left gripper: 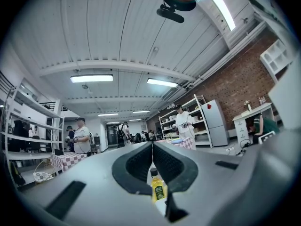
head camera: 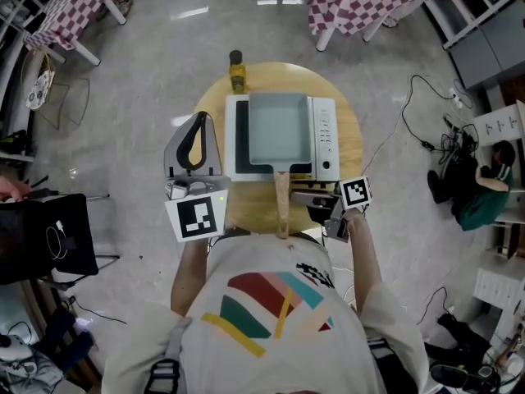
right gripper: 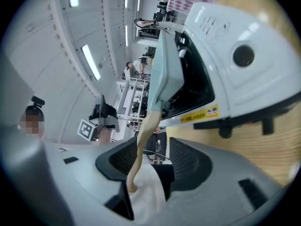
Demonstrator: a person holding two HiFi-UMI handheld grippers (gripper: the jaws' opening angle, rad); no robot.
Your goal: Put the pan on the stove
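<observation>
My left jaws (head camera: pixel 199 121) hung off the 9 o'clock edge of the round wooden table (head camera: pixel 349 130), tips toward 12 o'clock. In the left gripper view they (left gripper: pixel 152 147) were closed, the black ribbed pads meeting at the tips with nothing between them. Beyond them stood the small yellow bottle with the black cap (left gripper: pixel 158 187). From the head view that bottle (head camera: pixel 237 71) stood at about the table's 11 o'clock edge, just behind the white portable stove (head camera: pixel 324 138).

The pale blue-grey square pan (head camera: pixel 279 128) sat flat on the stove's dark top, and the stove's control strip ran along the pan's 3 o'clock side. The pan's light wooden handle (head camera: pixel 281 203) stuck out toward 6 o'clock, over the stove's front edge and toward my chest.

My right jaws (head camera: pixel 302 199) were just beside the handle at its 3 o'clock side, near the table's 5 o'clock edge. In the right gripper view they (right gripper: pixel 157 147) stood wide apart. The handle's end (right gripper: pixel 141 145) showed in the gap, close to one pad, with neither pad pressing on it. The pan (right gripper: pixel 165 65) rested on the stove (right gripper: pixel 235 69) above the bare wood of the table (right gripper: pixel 277 140).
</observation>
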